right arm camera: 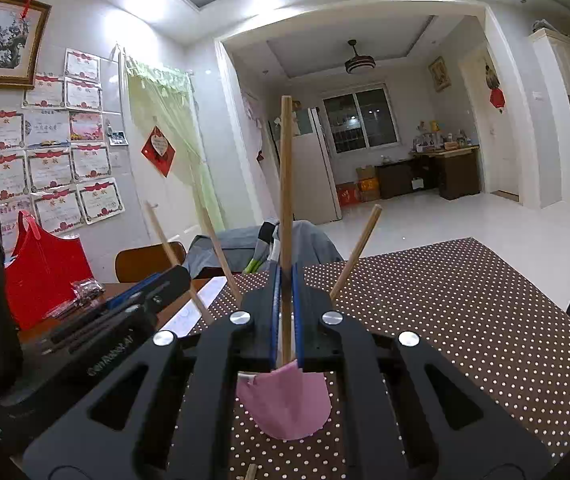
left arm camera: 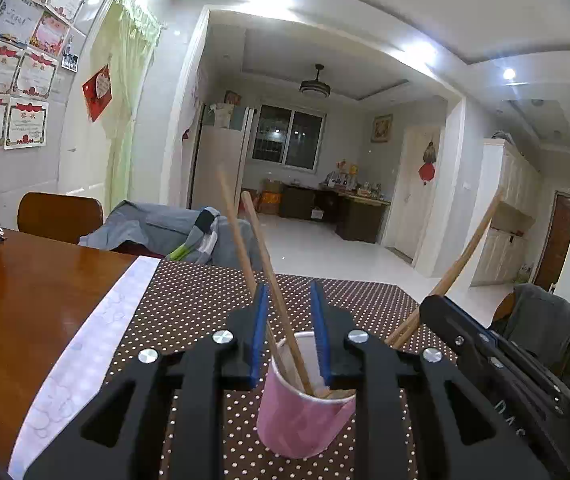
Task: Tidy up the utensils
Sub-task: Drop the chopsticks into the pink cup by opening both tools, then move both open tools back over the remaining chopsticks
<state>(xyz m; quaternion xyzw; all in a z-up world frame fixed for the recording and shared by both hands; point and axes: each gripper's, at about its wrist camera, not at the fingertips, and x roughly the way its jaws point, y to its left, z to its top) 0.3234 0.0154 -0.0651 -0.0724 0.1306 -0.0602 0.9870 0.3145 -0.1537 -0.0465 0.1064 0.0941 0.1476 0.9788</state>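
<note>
A brown dotted mat is spread over a wooden tabletop, with a tiled living room seen beyond. The pink cup, set on the mat, is straddled by the left gripper, whose jaws are parted. One upright chopstick is clenched in the right gripper above the cup; other chopsticks lean inside.

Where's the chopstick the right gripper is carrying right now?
In the right wrist view, the chopstick stands upright at centre, pinched in the right gripper, its lower end over the pink cup on the dotted mat.
</note>
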